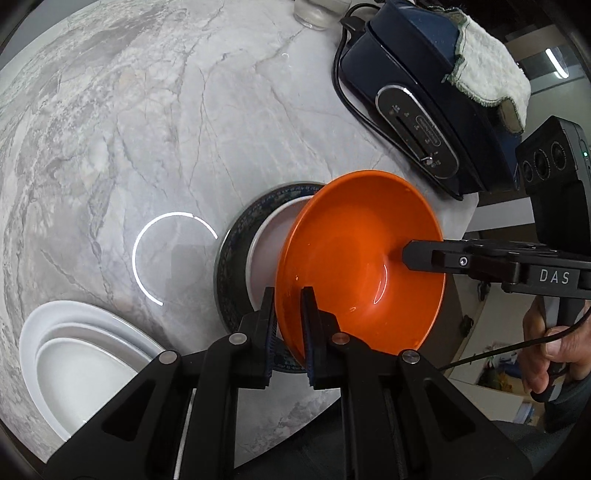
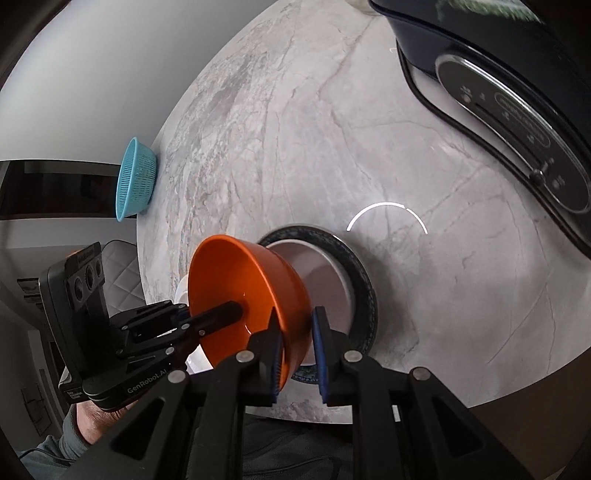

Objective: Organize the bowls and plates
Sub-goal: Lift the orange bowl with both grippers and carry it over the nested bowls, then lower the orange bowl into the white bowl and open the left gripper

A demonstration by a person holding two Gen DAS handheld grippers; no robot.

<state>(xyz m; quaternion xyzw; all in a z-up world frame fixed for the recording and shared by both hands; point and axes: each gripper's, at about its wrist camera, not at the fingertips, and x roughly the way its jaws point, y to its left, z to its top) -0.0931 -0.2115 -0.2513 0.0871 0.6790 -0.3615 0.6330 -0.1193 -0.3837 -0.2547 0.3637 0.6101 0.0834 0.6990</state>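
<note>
An orange bowl (image 1: 351, 258) (image 2: 229, 273) hangs tilted above the marble table, held at opposite sides of its rim. My left gripper (image 1: 288, 295) is shut on the near rim, one finger inside the bowl and one outside. My right gripper (image 2: 295, 317) is shut on the opposite rim; in the left wrist view its finger (image 1: 417, 254) reaches into the bowl from the right. Under the bowl lies a dark patterned plate (image 1: 232, 243) (image 2: 360, 266) with a pale dish (image 1: 264, 240) (image 2: 317, 269) on it. Stacked white plates (image 1: 74, 354) sit at lower left.
A dark blue appliance (image 1: 406, 92) (image 2: 517, 110) with a cable and a white cloth (image 1: 491, 74) on top stands at the right. A clear glass (image 1: 314, 11) is at the far edge. A blue colander (image 2: 136, 181) sits by the table's left edge. A person's hand (image 1: 546, 350) grips the right handle.
</note>
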